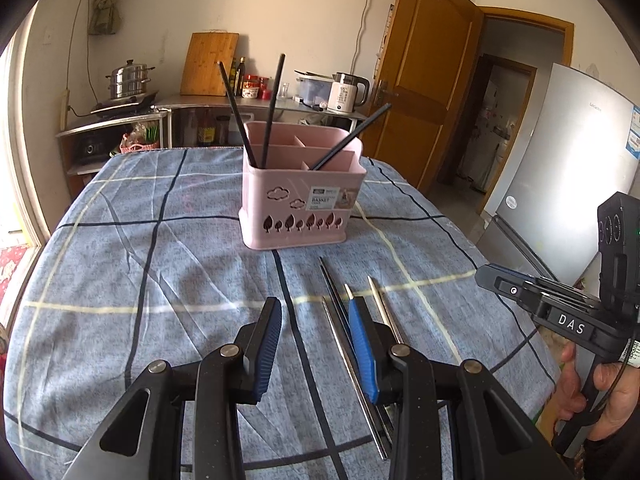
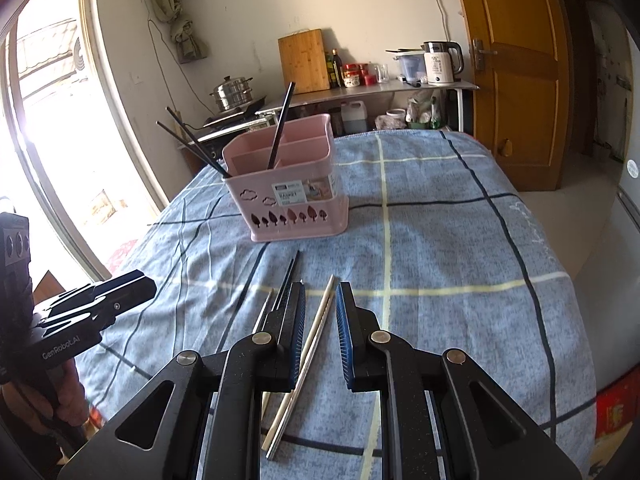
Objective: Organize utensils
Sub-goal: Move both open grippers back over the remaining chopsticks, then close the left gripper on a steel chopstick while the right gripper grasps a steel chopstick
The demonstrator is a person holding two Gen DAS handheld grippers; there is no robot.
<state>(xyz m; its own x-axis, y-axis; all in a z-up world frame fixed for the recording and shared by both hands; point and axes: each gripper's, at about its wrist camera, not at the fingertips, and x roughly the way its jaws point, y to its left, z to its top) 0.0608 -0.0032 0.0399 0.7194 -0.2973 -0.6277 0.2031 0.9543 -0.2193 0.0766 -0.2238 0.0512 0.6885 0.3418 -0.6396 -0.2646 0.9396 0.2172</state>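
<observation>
A pink utensil basket (image 1: 302, 200) (image 2: 288, 196) stands on the blue checked tablecloth with three black chopsticks (image 1: 272, 108) (image 2: 280, 128) sticking out of it. Several loose chopsticks (image 1: 340, 320) (image 2: 280, 292), dark, silver and white, lie on the cloth in front of the basket. My left gripper (image 1: 315, 304) hovers open over bare cloth, and the chopsticks lie just under and right of its right finger. My right gripper (image 2: 320, 292) is open low over the cloth, with a pale silver chopstick (image 2: 316, 328) lying on the cloth between its fingers. Each gripper shows in the other's view (image 1: 520, 292) (image 2: 100, 300).
A steel counter (image 1: 200, 102) behind the table holds a cutting board, bottles, a steamer pot and a white kettle (image 2: 440, 62). A wooden door (image 1: 424, 60) and a grey fridge (image 1: 568, 168) stand to the right. The table's edge (image 2: 576, 320) drops off on the right.
</observation>
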